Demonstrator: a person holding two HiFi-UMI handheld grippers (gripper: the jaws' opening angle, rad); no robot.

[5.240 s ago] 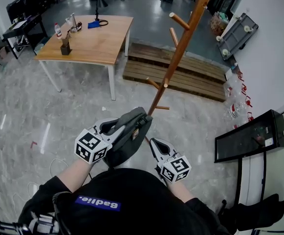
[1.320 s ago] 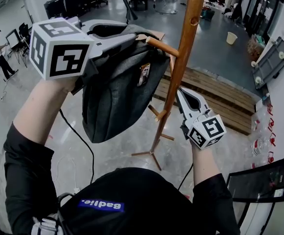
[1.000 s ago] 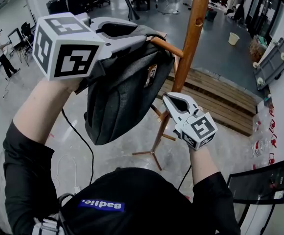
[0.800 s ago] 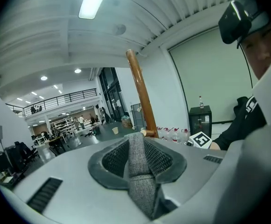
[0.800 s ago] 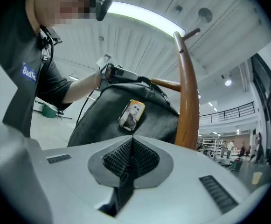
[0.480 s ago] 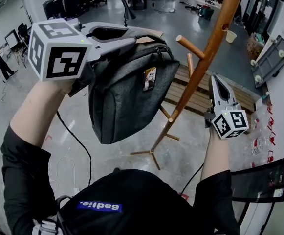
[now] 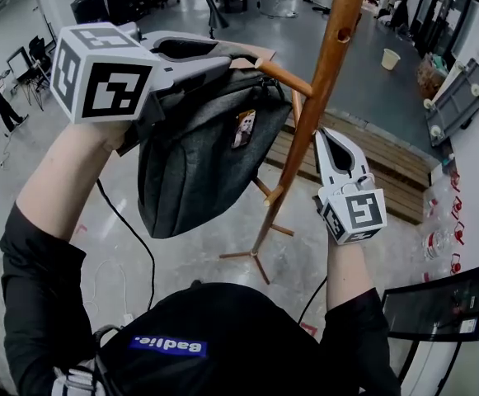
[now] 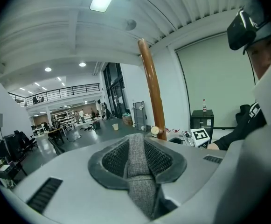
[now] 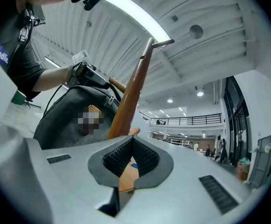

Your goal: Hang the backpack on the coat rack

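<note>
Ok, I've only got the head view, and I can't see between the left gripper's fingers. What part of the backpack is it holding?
Observer: In its own view the left gripper has its fingers pinched on a grey woven strap of the backpack.
Operator: Where's the peg from there?
Observer: The peg shows end-on just beyond the fingertips, right of the strap, beside the pole.
Operator: Any peg higher up? My view cuts the pole off.
Observer: Yes, the right gripper view shows a top peg sticking out near the pole's top.
</note>
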